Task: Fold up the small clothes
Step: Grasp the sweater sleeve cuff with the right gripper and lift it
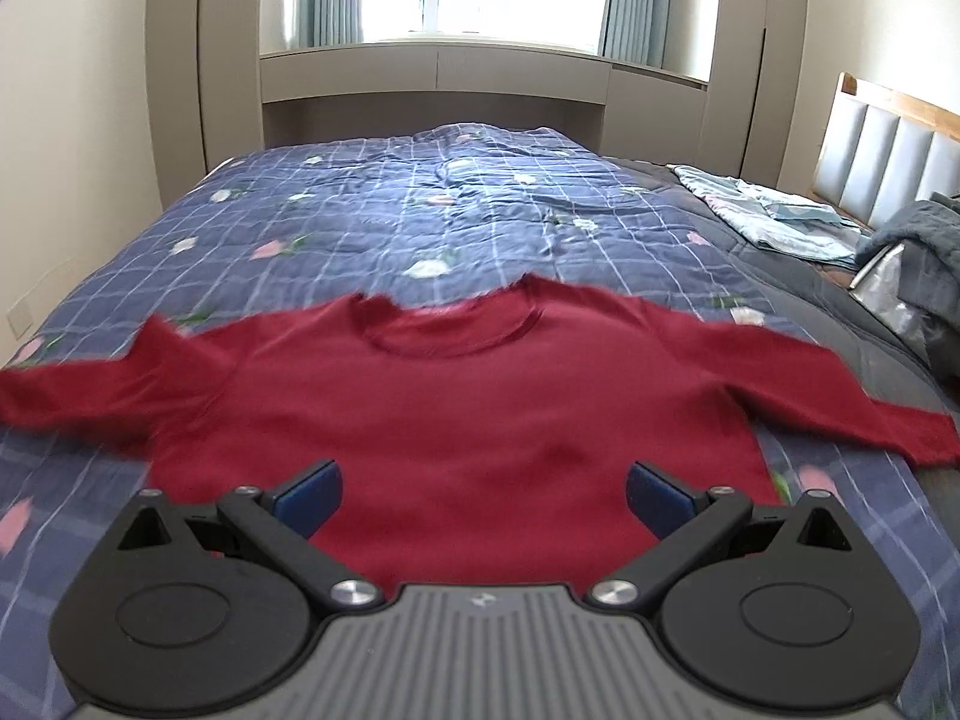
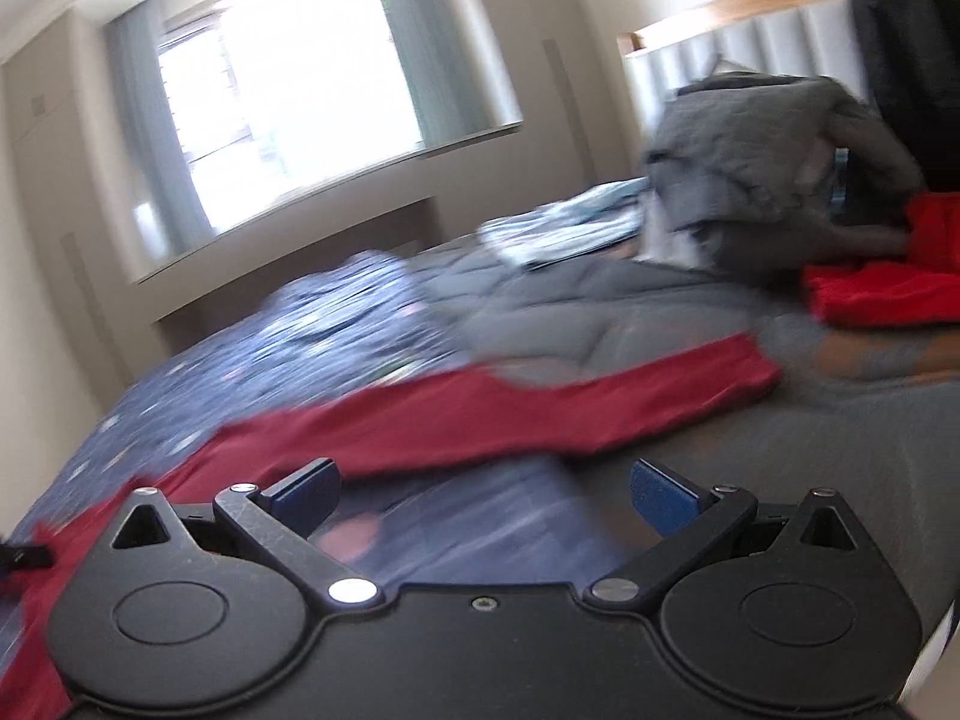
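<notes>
A small dark red long-sleeved sweater (image 1: 456, 408) lies flat on the bed, neck away from me and both sleeves spread out to the sides. My left gripper (image 1: 483, 495) hovers open over the sweater's lower hem, blue pads wide apart with nothing between them. In the right wrist view, which is blurred, one red sleeve (image 2: 540, 408) stretches across the bed just beyond my right gripper (image 2: 486, 495). That gripper is open too, over the blue quilt below the sleeve.
A blue checked floral quilt (image 1: 372, 216) covers the bed. A grey heap of clothing (image 2: 762, 180), a bright red garment (image 2: 882, 294) and a light blue folded cloth (image 1: 774, 216) lie near the padded headboard (image 1: 888, 156). A window cabinet (image 1: 432, 72) stands beyond the bed.
</notes>
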Demonstrator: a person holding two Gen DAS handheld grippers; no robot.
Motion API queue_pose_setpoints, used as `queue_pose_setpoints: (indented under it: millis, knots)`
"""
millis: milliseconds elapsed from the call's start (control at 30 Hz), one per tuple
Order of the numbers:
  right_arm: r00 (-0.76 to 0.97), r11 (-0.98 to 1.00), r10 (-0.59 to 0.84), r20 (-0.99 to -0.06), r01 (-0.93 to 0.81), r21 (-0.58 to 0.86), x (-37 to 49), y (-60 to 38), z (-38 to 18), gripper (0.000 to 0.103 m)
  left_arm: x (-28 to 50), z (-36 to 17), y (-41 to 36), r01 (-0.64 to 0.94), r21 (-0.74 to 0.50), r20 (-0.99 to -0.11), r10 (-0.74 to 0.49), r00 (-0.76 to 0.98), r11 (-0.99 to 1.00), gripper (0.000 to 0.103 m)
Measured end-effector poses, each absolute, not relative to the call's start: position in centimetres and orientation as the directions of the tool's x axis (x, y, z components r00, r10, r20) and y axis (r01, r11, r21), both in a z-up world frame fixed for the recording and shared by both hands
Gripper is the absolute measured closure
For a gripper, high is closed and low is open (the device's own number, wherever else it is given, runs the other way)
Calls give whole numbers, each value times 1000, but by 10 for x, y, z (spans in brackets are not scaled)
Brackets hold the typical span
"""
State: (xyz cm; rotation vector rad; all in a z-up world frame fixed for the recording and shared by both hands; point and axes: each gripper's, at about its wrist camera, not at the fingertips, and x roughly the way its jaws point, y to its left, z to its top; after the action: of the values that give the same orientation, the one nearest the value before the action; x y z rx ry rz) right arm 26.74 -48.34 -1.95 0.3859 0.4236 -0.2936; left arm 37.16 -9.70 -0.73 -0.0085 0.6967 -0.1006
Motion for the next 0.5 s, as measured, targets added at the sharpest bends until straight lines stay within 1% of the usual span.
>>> queue_pose_setpoints:
  millis: [67, 167, 233, 300, 367, 400, 500]
  knots:
    - [850, 859, -230, -473, 406, 312, 287, -517, -27, 0, 397, -14, -110, 85, -35, -642, -88, 762, 996, 0]
    - [793, 809, -309, -525, 509, 293, 313, -562, -43, 0, 433, -27, -126, 75, -36, -652, -80, 754, 997, 0]
    - [774, 787, -329, -541, 541, 296, 326, -587, -54, 1, 453, -37, -134, 71, -35, -659, -76, 748, 997, 0]
    - [746, 746, -339, -574, 585, 319, 336, -607, -67, 3, 469, -47, -141, 67, -27, -665, -69, 743, 997, 0]
    - [713, 680, -339, -614, 637, 364, 344, -625, -81, 12, 482, -56, -147, 65, -19, -673, -61, 737, 998, 0]
    - [698, 647, -341, -629, 660, 382, 346, -630, -85, 14, 488, -61, -151, 66, -15, -677, -59, 734, 998, 0]
    - [671, 585, -369, -643, 706, 400, 351, -639, -94, 25, 501, -73, -158, 67, 0, -696, -48, 717, 998, 0]
